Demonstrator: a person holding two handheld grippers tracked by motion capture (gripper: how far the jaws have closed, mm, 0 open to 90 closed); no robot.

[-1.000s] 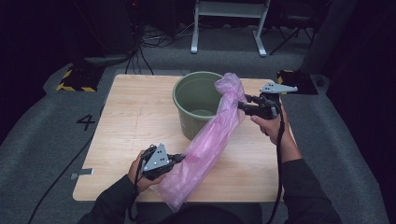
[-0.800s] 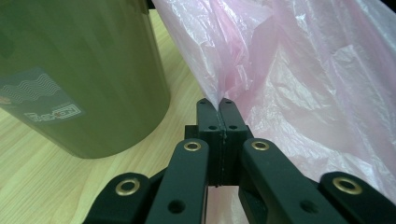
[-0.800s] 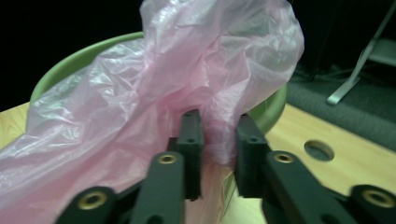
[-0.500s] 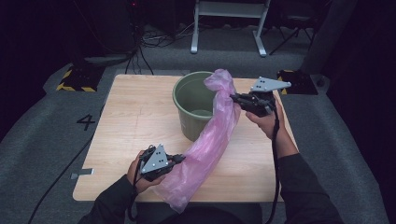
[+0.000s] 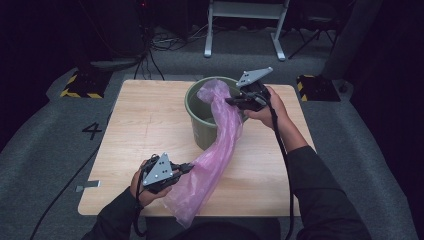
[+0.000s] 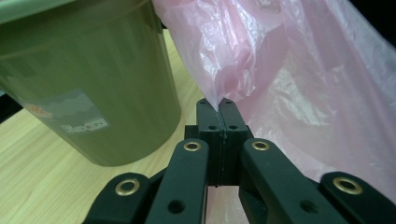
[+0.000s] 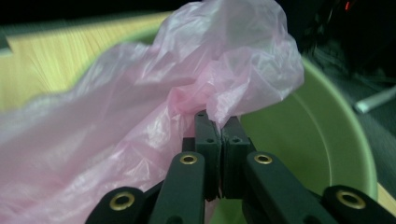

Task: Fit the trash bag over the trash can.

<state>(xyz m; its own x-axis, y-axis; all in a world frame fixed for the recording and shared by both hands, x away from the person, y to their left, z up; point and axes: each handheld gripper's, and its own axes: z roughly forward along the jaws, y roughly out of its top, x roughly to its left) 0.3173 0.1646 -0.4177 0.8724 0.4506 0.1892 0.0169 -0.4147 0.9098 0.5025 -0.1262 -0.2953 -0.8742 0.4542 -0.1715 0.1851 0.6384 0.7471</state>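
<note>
Lining the green bucket (image 5: pixel 212 117) with the pink plastic bag (image 5: pixel 215 150), by the look of it: right gripper (image 5: pixel 235 101) pinching the bag's upper end over the bucket's rim, fingers having just closed on the film; left gripper (image 5: pixel 186 168) clamped tight on the lower end near the bench's (image 5: pixel 140 130) front edge. Next, probably, finding the bag's mouth and spreading it over the rim; calls for regrasping without tearing the thin film.
</note>
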